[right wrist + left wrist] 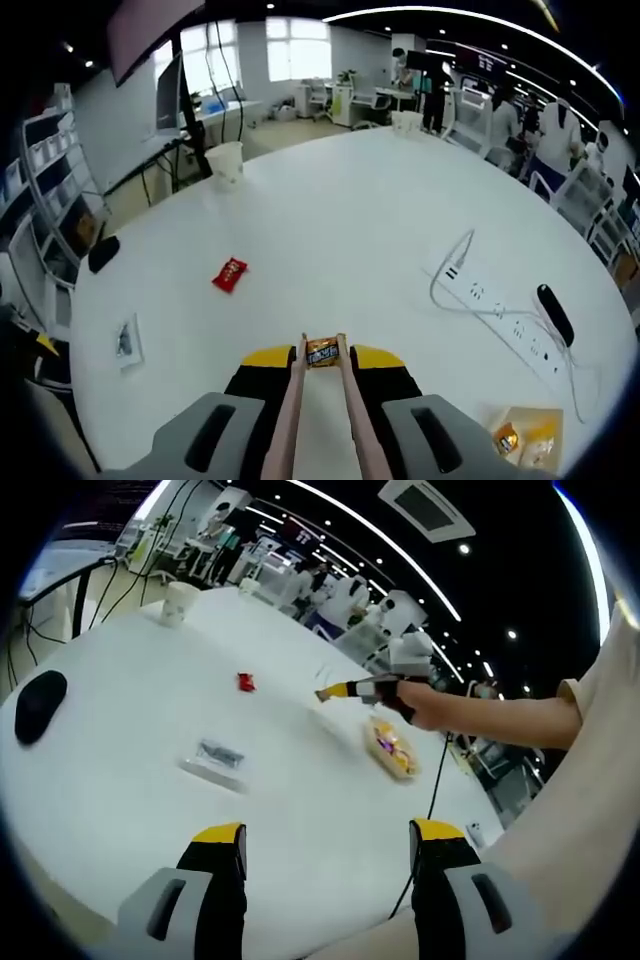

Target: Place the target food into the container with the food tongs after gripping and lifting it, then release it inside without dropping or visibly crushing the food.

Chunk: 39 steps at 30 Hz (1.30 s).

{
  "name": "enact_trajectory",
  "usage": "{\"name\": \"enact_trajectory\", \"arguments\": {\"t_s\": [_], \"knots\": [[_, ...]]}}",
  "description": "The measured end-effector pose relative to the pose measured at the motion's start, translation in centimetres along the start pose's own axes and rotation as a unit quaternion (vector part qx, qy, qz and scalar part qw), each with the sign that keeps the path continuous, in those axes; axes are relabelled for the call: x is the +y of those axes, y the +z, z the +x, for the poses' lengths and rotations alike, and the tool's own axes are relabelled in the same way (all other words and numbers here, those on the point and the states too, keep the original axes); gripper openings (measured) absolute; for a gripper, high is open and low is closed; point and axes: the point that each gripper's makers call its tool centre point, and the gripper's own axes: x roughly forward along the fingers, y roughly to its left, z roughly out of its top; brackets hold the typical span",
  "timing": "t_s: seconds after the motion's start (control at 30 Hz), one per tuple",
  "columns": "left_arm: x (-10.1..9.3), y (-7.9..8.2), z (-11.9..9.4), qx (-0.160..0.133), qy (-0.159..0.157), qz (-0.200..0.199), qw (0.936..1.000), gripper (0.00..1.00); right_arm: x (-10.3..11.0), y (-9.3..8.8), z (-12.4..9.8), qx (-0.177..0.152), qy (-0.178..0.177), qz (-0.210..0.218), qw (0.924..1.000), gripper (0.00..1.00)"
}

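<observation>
snack [323, 352] pinched in tongs [318, 410] | right tool [320, 372] clamping tongs | left tool [327, 842] spread

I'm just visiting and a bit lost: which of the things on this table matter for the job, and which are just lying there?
Part of the job:
tongs in the right tool
wrapped snack held in the tongs
container with snacks in it
red snack, possibly

Just lying about:
power strip
paper cup
black mouse
small clear packet
</observation>
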Motion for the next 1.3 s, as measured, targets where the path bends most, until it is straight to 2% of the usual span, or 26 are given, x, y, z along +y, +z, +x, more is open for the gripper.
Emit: {"name": "enact_trajectory", "arguments": {"t_s": [0.27, 0.7, 1.1, 1.3], "knots": [[-0.5, -0.6, -2.0, -0.014, 0.015, 0.005, 0.9998, 0.65, -0.1, 0.4, -1.2, -0.015, 0.001, -0.003, 0.9999, 0.2], [-1.8, -0.9, -3.6, -0.031, 0.016, 0.022, 0.9992, 0.66, 0.0, 1.2, -4.0, -0.041, -0.006, -0.006, 0.9991, 0.2], [-3.2, -1.1, -3.9, -0.027, 0.003, 0.048, 0.9985, 0.67, 0.0, 0.9, -6.8, -0.059, -0.013, 0.003, 0.9982, 0.2], [-3.9, -1.0, -3.9, -0.024, -0.005, 0.057, 0.9981, 0.67, -0.8, 1.0, -8.3, -0.07, -0.025, 0.008, 0.9972, 0.2]]}}
